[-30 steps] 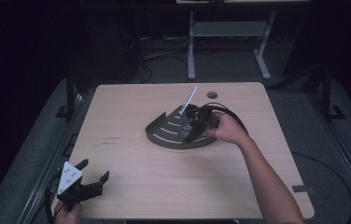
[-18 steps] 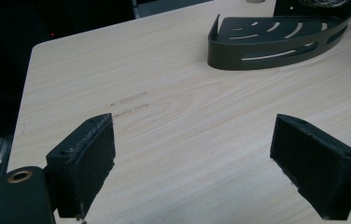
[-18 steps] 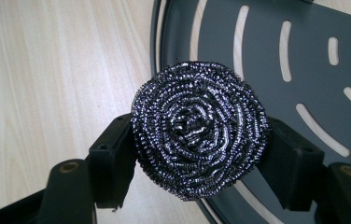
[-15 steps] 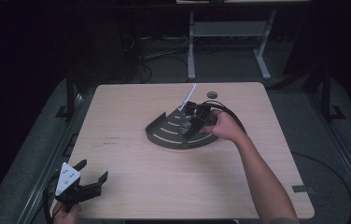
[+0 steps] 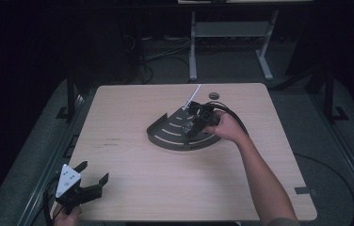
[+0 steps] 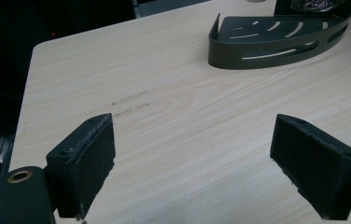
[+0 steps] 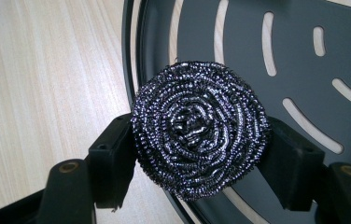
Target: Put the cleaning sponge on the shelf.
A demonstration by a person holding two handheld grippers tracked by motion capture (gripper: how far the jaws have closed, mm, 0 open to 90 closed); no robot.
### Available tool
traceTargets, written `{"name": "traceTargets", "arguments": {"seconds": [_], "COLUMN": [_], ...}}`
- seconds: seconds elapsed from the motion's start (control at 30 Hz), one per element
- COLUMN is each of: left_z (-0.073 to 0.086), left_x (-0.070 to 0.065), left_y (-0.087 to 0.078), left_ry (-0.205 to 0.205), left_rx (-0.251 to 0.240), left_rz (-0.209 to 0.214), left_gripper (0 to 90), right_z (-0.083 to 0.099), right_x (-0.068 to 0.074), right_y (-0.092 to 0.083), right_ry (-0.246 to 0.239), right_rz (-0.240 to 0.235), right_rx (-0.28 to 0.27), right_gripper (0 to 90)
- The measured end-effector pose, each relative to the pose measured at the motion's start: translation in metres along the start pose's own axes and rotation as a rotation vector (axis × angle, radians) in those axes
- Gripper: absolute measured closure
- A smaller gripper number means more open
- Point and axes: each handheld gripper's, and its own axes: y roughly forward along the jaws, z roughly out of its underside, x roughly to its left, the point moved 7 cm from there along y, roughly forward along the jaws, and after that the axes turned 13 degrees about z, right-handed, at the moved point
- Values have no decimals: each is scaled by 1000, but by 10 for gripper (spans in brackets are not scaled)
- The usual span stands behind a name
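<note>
High view looking down on the surface [image 5: 132, 188] from above, both claw views close, all sharing the slotted tray [image 5: 165, 136]

Light wood tabletop [image 5: 132, 188], dark room around it.
Small round hole [image 5: 213, 95] near the tabletop's far edge; faint dark scuff marks [image 5: 114, 141] left of centre. Beyond the far edge: grey metal frame [image 5: 231, 33] on the floor, loose cables [image 5: 161, 52] beside it. Strip of tape [image 5: 304, 190] at the near right corner.
</note>
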Motion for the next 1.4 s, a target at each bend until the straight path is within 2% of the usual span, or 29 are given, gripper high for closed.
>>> {"name": "traceTargets", "arguments": {"seconds": [0.83,1.4], "left_z": [0,0], "left_x": [0,-1], "left_y": [0,1], "left_ry": [-2,2], "left_rx": [3,4], "left_rz": [1,6], "left_gripper": [132,132], "right_z": [8,9], "right_x": [-12,-14], "right_y": [17,28], "right_ry": [55,69], "right_rz": [7,18], "right_rx": [25,45], "right_gripper": [317,315]}}
